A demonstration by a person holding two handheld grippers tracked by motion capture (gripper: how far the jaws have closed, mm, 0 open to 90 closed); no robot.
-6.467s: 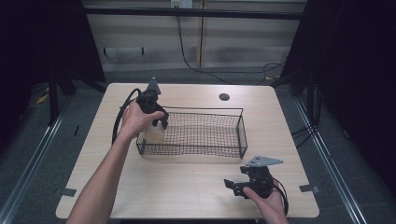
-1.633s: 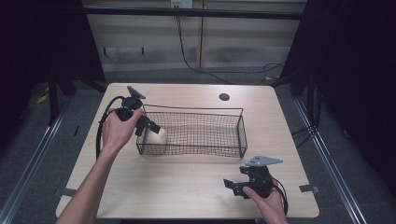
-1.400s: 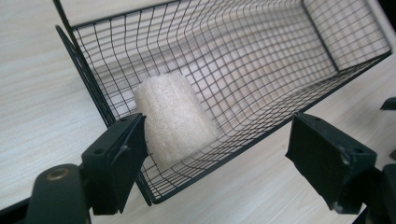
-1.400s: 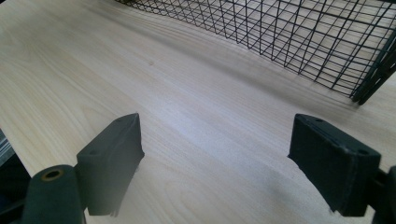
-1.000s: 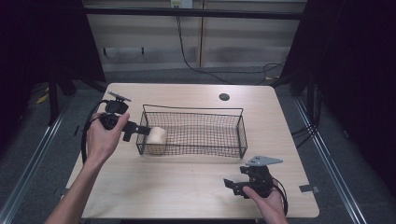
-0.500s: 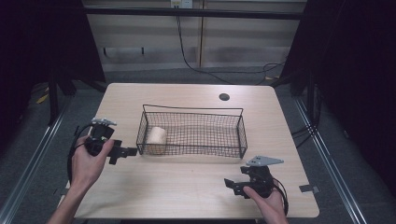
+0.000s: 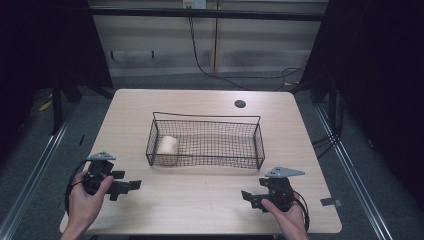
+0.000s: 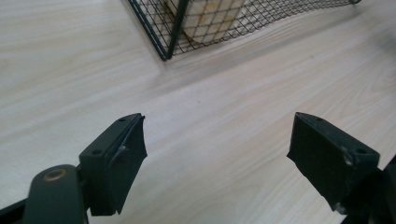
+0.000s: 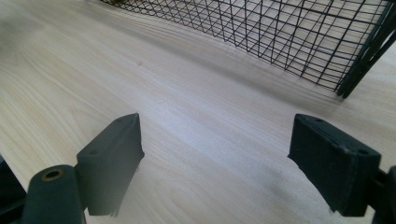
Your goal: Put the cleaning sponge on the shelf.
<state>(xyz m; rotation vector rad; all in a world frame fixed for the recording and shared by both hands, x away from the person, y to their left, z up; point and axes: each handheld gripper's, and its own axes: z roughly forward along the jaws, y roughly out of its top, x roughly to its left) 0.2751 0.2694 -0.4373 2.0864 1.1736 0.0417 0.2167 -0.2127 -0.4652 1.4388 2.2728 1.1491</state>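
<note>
A black wire basket [image 7: 252, 121] stands in the middle of the wooden table. A pale cylindrical roll [image 7: 167, 148] lies inside its left end, also visible through the mesh in the left gripper view as the roll [image 8: 210, 14]. My left gripper [image 7: 131, 185] rests near the table's front left corner, open and holding nothing, its jaws pointing right; the same gripper [image 8: 217, 149] looks toward the basket's corner [image 8: 164, 51]. My right gripper [image 7: 246, 196] sits open near the front right, jaws pointing left, with bare table between them [image 9: 217, 154].
A small dark round hole [image 7: 240, 104] marks the table's far right part. A strip of tape [image 7: 331, 202] lies by the right edge. Cables hang behind the table. The basket's right corner [image 9: 359, 60] stands just ahead of the right gripper.
The left gripper left the roll in the basket's left end, then drew back from the basket to the table's front left. The right gripper stayed still.
</note>
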